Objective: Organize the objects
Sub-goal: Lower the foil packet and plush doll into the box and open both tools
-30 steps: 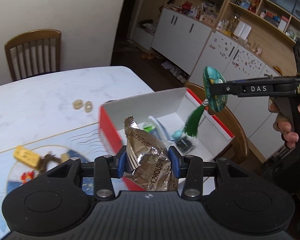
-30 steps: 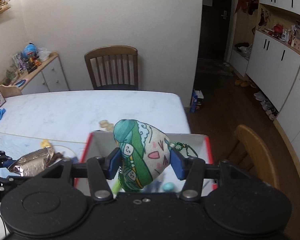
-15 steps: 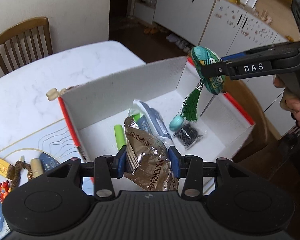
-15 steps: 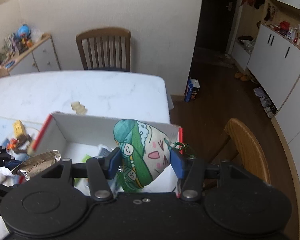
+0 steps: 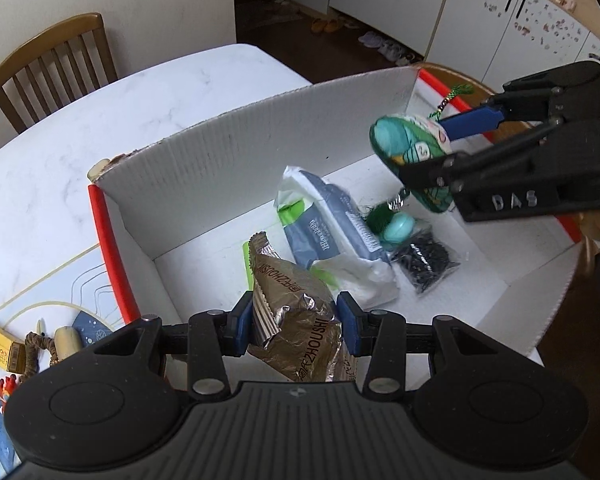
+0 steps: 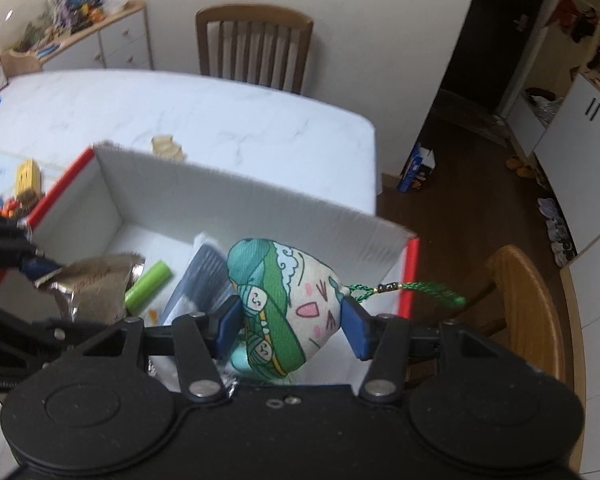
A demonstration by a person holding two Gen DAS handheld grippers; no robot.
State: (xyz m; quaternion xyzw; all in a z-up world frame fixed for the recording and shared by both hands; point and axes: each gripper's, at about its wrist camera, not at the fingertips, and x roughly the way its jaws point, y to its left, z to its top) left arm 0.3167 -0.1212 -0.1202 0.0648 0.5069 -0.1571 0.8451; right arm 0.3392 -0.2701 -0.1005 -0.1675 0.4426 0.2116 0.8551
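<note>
My left gripper is clamped on a crinkled brown-and-silver foil snack packet, and my right gripper is clamped on a plump printed fabric sachet in teal, green and cream; both loads hang over the open white corrugated cardboard box with red edges, which sits at the corner of the white marble-look table. My main worry is the sachet's green braided cord, which trails out toward the box's red end wall; if I let go from here it could drape over that rim and leave the sachet hung up on the wall instead of on the floor. The foil is slick and springy, so I judge it may slide or pop sideways on release and settle on the soft blue-and-white tissue pack that is already lying inside. The two grippers are near each other inside a narrow box, and a careless swing could knock them together or push the light cardboard along the smooth top. A small clear bag of black bits and a lime-green tube also lie on the box floor.
</note>
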